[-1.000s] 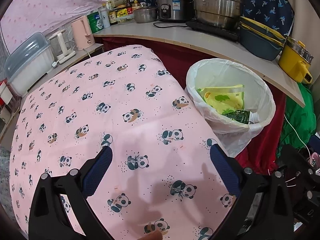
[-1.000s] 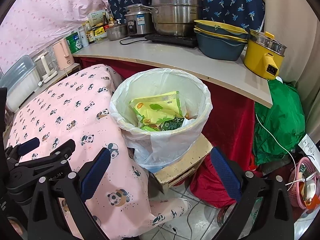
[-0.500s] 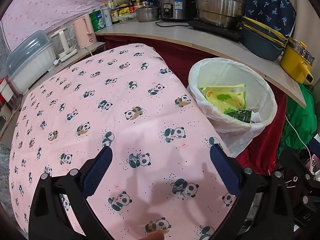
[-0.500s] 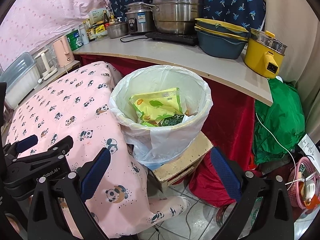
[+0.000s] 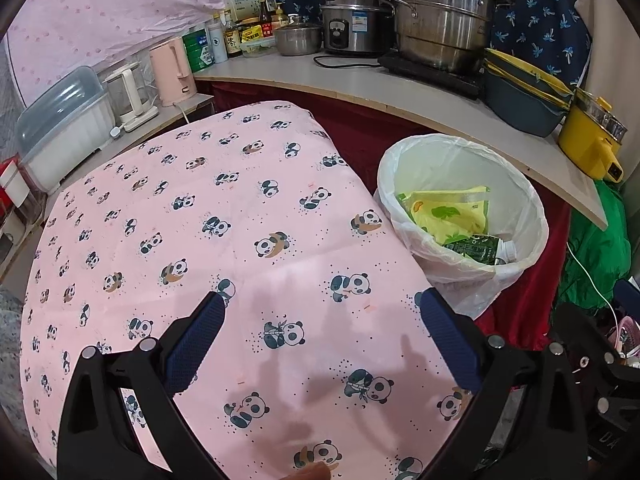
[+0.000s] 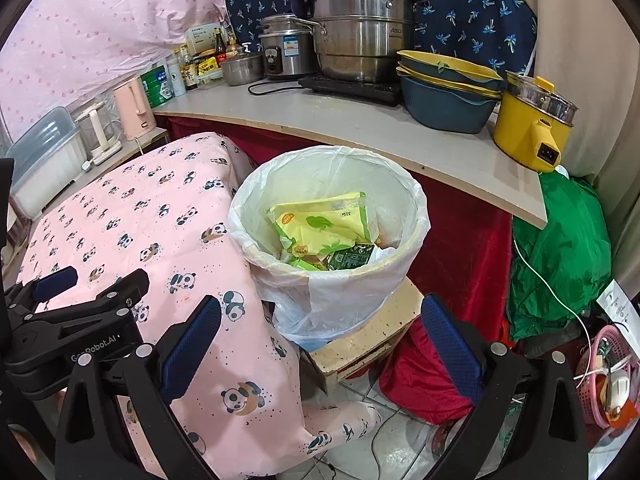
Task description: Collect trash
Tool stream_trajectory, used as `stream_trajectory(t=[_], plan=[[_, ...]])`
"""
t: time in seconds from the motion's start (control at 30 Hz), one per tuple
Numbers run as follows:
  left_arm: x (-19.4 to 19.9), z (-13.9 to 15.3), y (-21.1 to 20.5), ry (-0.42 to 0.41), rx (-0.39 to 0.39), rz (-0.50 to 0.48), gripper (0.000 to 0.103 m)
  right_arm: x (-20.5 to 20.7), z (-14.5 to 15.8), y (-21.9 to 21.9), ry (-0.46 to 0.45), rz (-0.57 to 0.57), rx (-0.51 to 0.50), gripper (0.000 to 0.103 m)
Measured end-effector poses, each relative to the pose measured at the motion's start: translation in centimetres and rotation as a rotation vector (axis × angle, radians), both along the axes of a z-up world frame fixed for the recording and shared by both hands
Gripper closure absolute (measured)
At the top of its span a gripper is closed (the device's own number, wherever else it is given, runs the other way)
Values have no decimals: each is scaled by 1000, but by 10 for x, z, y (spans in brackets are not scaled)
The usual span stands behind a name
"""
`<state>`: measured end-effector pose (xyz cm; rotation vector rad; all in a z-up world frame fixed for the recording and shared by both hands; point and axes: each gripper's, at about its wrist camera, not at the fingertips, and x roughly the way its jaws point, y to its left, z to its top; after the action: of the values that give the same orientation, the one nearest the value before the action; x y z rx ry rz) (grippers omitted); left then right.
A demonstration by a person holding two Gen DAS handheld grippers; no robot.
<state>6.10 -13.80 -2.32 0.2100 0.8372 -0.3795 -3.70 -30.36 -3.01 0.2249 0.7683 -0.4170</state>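
Both left gripper (image 5: 320, 340) and right gripper (image 6: 320, 344) gape wide, empty. White-lined round bin (image 6: 416, 200) holds yellow-green wrappers (image 6: 320, 224); pink panda-print tablecloth (image 5: 200, 220) bare. Collection looks finished; next, scan for leftovers.

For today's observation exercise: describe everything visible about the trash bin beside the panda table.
The trash bin is round, upright and open-topped, lined with a thin white plastic bag folded over its rim. It stands on a pale wooden block, against the panda cloth. Inside lie yellow-green wrappers and a dark green packet.
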Motion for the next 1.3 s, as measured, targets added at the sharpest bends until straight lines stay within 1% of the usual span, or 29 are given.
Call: stream_trajectory(t=[0.2,0.43,0.6,1.3], plan=[[1,3,0,-7,-7,23,9,2,1,0,-3,8,-4,6],[1,1,-1,-11,9,38,9,3,0,-1,2,9,-7,6],[2,0,1,-6,5,60,9,6,-2,-2,6,13,-3,6],[-1,-1,-3,-12,18,43,9,7,-5,-3,6,17,1,6]])
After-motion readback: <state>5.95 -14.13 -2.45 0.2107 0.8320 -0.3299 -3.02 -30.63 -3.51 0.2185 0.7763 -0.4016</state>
